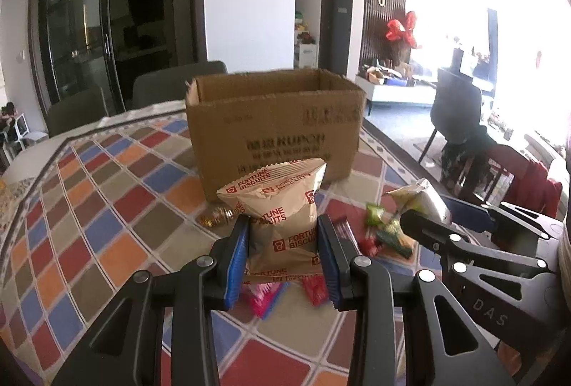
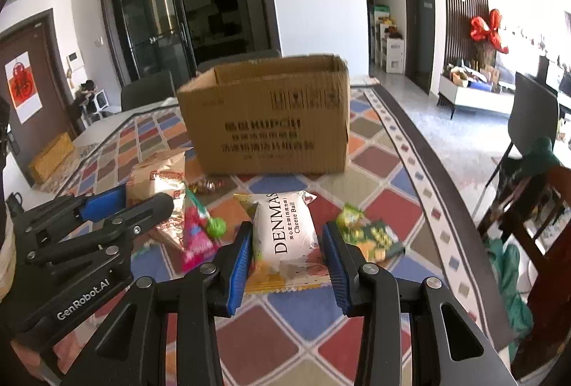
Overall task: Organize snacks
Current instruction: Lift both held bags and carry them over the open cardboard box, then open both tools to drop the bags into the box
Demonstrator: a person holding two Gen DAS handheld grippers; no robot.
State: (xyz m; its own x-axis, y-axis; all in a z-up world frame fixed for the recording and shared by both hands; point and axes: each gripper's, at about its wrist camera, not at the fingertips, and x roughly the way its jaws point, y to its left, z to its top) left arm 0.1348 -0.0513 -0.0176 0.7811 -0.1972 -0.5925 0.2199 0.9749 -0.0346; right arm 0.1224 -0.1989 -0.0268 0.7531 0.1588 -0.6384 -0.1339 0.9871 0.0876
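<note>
Left gripper (image 1: 283, 236) clamps the tan Fortune Biscuits bag (image 1: 280, 207); right gripper (image 2: 287, 250) straddles the white Denmas packet (image 2: 285, 232), right pad apart, before the open brown cardboard box (image 2: 267, 121).

Sunlit room, dark glass doors (image 2: 157, 29)

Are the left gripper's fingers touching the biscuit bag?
Touching. The left wrist view shows both blue pads pressed against the biscuit bag's sides, with no gap.
</note>
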